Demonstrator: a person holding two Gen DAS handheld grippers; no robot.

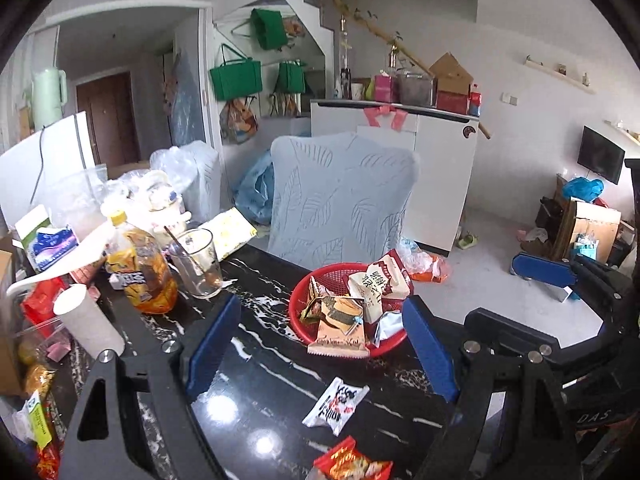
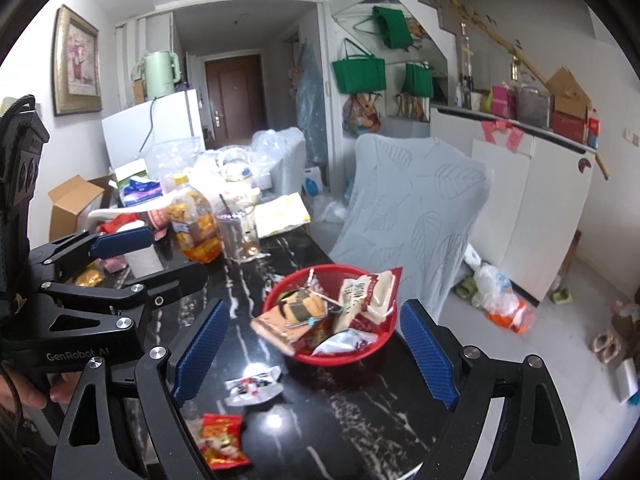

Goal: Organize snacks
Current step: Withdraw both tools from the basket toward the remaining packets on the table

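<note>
Both tongs, the left gripper [image 1: 320, 344] and right gripper [image 2: 316, 354], stand spread apart and empty, so lower your left one onto the white packet [image 1: 335, 405] just below its fingers (nearer than the red basket [image 1: 298, 304] ahead), pinching its middle.

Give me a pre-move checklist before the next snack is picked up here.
1. Left gripper empty, jaws apart: ok.
2. Right gripper empty, jaws apart: ok.
3. Basket upright on the table: ok.
4. Room left in basket: cannot tell; packets are piled to the rim and one overhangs it.
5. White packet loose on the table, nothing on it: ok.
6. Red packet flat and apart from the white packet: ok.
</note>
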